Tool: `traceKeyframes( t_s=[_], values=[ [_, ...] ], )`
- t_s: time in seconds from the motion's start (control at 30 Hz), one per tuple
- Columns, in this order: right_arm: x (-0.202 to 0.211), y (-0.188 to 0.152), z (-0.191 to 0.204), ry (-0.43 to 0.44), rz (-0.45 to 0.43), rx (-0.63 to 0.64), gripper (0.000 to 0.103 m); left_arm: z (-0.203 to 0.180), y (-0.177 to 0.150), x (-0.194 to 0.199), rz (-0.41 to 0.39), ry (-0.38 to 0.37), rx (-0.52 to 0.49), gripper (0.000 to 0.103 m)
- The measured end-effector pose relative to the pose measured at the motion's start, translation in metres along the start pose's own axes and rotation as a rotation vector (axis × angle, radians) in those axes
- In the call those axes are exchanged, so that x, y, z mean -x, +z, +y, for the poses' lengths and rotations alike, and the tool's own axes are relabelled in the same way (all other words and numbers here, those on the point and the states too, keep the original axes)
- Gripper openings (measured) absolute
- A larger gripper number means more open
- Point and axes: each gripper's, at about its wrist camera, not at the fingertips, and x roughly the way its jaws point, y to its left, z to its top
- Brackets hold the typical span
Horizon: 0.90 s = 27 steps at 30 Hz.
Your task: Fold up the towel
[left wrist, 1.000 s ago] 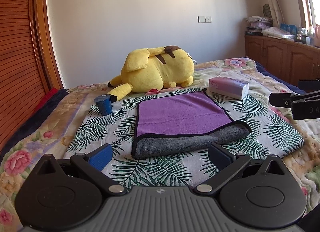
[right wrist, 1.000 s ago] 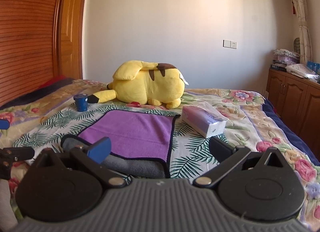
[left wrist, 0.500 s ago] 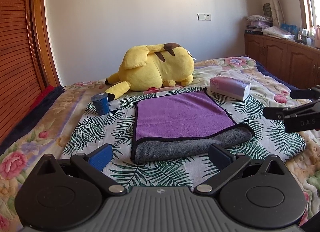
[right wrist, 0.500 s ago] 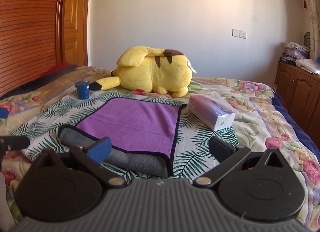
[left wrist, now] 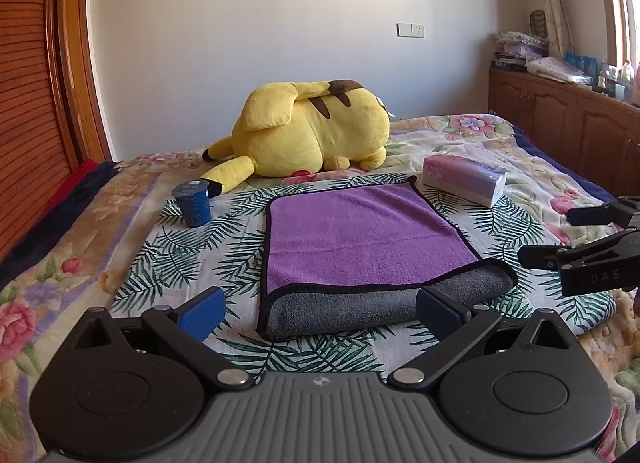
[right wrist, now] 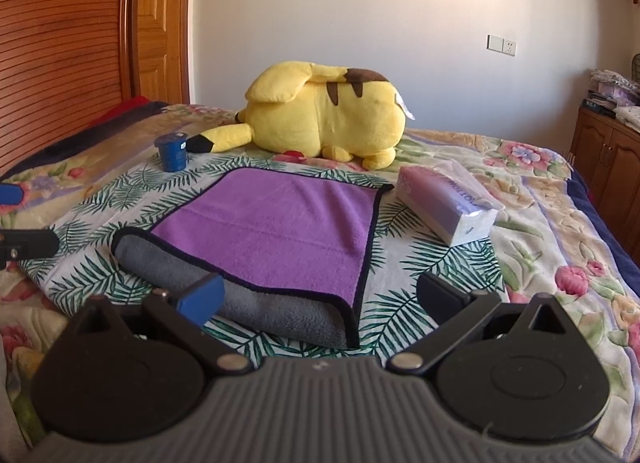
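Note:
A towel [left wrist: 360,239], purple on top and grey beneath with a black hem, lies folded on the palm-leaf bedspread; its grey fold faces me. It also shows in the right wrist view [right wrist: 276,231]. My left gripper [left wrist: 318,313] is open and empty, held just short of the towel's near grey edge. My right gripper [right wrist: 318,299] is open and empty, near the towel's near right corner. The right gripper's fingers [left wrist: 576,259] show at the right edge of the left wrist view.
A yellow plush toy [left wrist: 312,131] lies behind the towel. A blue cup [left wrist: 193,203] stands at its left, a tissue pack [left wrist: 464,179] at its right. Wooden cabinets [left wrist: 568,131] line the right wall, a wooden door [right wrist: 160,23] the left.
Both grippers have drifted slightly nearer the towel and stay open. The towel has not moved.

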Motion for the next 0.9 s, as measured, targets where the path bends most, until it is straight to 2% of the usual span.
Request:
traceKeyframes(
  t_s=[0.07,0.23,0.47,0.9],
  values=[
    [-0.007,0.001,-0.002,0.007,0.018,-0.003,0.089,0.002,0.001,-0.005,0.006,-0.007,0.001,0.082],
    [-0.019,0.000,-0.008,0.015,0.044,-0.020,0.085,0.009,0.004,-0.021,0.022,-0.010,-0.006,0.074],
    [-0.032,-0.002,-0.010,0.053,0.084,-0.023,0.075,0.021,0.005,-0.050,0.062,-0.008,-0.019,0.064],
    [-0.060,-0.006,-0.016,0.077,0.149,-0.027,0.069,0.042,0.002,-0.099,0.137,-0.001,-0.021,0.050]
  ],
)
